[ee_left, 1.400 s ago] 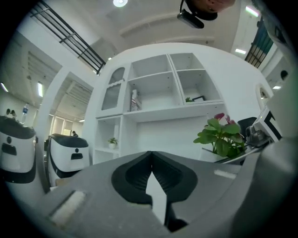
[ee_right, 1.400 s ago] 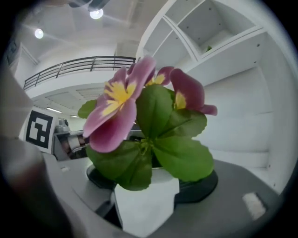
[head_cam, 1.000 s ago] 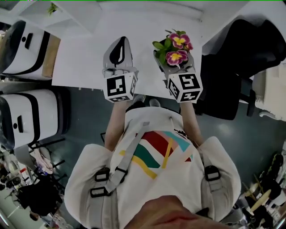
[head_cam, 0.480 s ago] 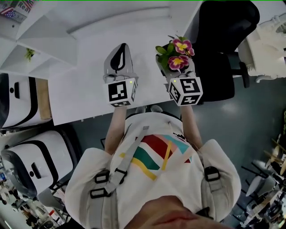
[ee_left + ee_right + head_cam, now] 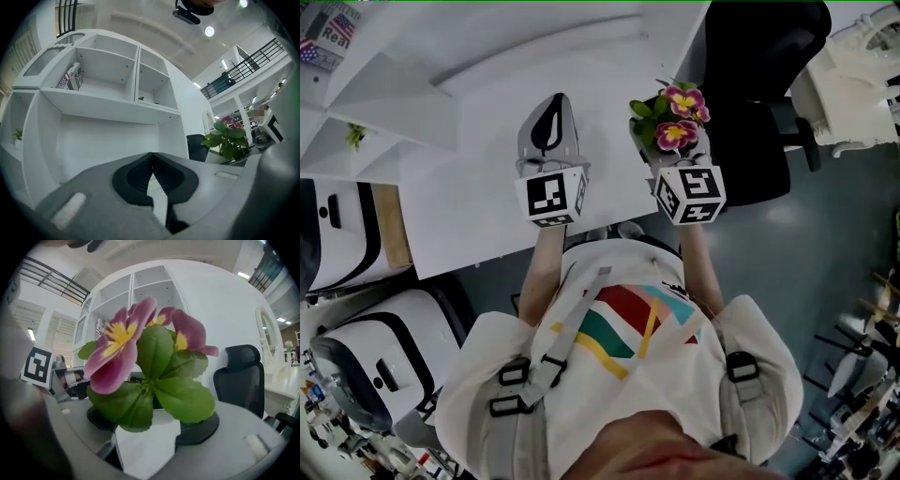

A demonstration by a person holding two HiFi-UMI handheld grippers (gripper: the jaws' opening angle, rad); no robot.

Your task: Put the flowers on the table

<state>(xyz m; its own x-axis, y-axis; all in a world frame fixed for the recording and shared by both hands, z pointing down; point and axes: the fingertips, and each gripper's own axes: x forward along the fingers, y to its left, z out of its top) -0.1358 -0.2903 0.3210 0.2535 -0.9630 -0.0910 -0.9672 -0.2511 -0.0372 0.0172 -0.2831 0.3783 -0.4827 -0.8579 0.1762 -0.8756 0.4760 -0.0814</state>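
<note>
A small white pot point(image 5: 147, 446) of pink and yellow flowers point(image 5: 140, 343) with green leaves sits between the jaws of my right gripper point(image 5: 154, 427), which is shut on it. In the head view the flowers point(image 5: 677, 114) hang over the right part of the white table point(image 5: 478, 187), held by the right gripper point(image 5: 667, 141). My left gripper point(image 5: 551, 112) is level over the table's middle, beside the flowers. Its jaws meet at the tips, and the left gripper point(image 5: 151, 157) holds nothing. The flowers point(image 5: 229, 136) show at the right in the left gripper view.
A black office chair point(image 5: 759, 94) stands just right of the table. White shelves point(image 5: 108, 79) rise behind the table. White machines point(image 5: 342, 225) stand on the floor at the left. The person's torso fills the lower head view.
The person has turned, so the table has swung round in the head view and the black chair now lies close to the flowers. Both grippers keep their grip and spacing.
</note>
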